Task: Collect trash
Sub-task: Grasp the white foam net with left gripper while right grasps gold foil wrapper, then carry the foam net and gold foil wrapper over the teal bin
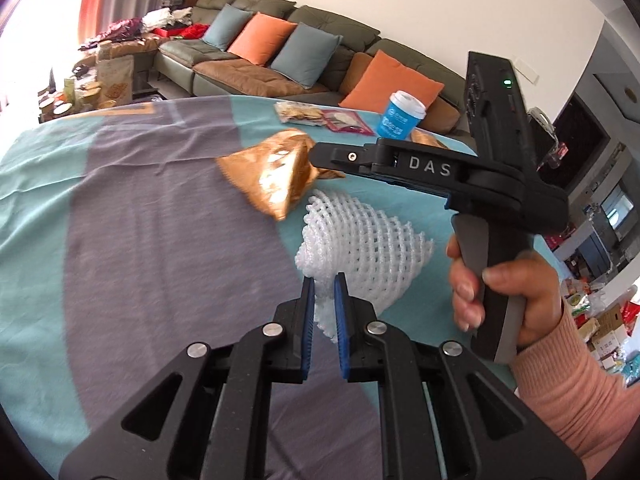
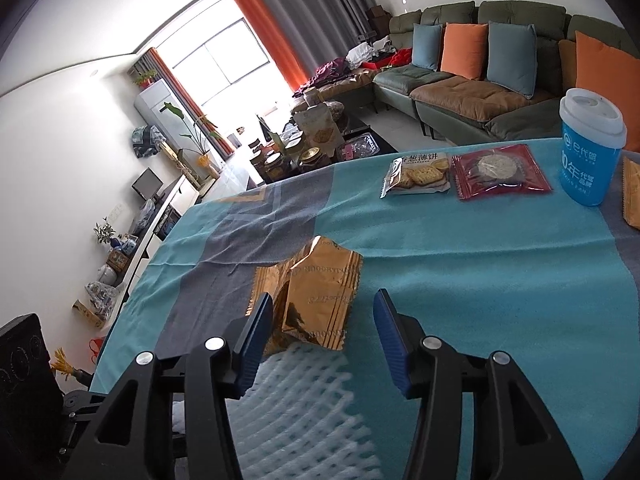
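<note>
Left gripper [image 1: 324, 300] pinches the foam net [image 1: 368, 248]; right gripper [image 2: 324, 332], jaws apart, should straddle the gold wrapper [image 2: 320, 292] at twelve o'clock before we close.

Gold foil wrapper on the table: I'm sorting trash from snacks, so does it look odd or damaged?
Yes. The crumpled gold foil wrapper lies torn open at its top edge and buckled on the teal and grey tablecloth, beside the white foam mesh sleeve. The sealed cracker packet and red snack packet lie flat.
</note>
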Demonstrator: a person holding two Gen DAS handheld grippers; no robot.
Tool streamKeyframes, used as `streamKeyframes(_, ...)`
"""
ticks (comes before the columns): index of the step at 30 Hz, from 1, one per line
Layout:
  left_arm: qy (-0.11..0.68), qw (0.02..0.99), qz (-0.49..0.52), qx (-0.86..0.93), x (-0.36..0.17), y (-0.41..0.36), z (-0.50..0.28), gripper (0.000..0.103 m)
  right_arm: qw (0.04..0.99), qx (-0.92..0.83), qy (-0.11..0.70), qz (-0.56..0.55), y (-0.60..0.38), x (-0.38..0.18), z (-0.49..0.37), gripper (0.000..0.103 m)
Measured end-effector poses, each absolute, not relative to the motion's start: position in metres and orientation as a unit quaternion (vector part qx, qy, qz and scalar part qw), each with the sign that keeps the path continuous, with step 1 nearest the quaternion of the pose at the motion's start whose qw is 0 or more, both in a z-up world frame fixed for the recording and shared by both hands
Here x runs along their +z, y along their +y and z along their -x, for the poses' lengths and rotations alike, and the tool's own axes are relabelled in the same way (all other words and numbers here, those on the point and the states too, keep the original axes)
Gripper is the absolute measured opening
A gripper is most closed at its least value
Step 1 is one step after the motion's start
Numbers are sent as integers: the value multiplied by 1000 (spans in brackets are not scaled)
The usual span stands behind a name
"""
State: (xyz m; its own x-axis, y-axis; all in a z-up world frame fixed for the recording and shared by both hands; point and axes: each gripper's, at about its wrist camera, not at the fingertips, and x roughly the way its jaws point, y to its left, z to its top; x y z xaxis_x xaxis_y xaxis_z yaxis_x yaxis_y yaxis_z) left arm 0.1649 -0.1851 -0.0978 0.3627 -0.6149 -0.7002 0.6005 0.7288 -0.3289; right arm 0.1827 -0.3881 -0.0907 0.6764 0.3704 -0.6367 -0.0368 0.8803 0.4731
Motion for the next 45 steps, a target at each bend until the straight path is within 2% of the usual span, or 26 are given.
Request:
streamKeyframes(4, 424, 831, 9, -359, -96, -161, -155, 10, 883, 122, 393, -225, -385, -94, -188, 49)
streamKeyframes(6, 424, 834, 11, -352, -95, -150, -150, 10, 877, 129, 397, -237, -386, -97, -190, 38)
streamKeyframes(8, 420, 839, 13, -345, -94, -139, -145, 10, 876, 126, 396, -243, -387, -98, -190, 37)
streamKeyframes(11, 420, 842, 24, -337, -94, -120, -140, 10, 876, 126, 392, -251, -389, -98, -188, 30)
streamKeyframes(33, 382, 890, 35, -248, -67, -25, -113, 10, 899, 157, 322, -252, -351, -64, -129, 28)
streamKeyframes(45, 367, 907, 46, -201, -58, 13, -99, 10, 896, 199, 317, -236, -310, -54, -117, 28)
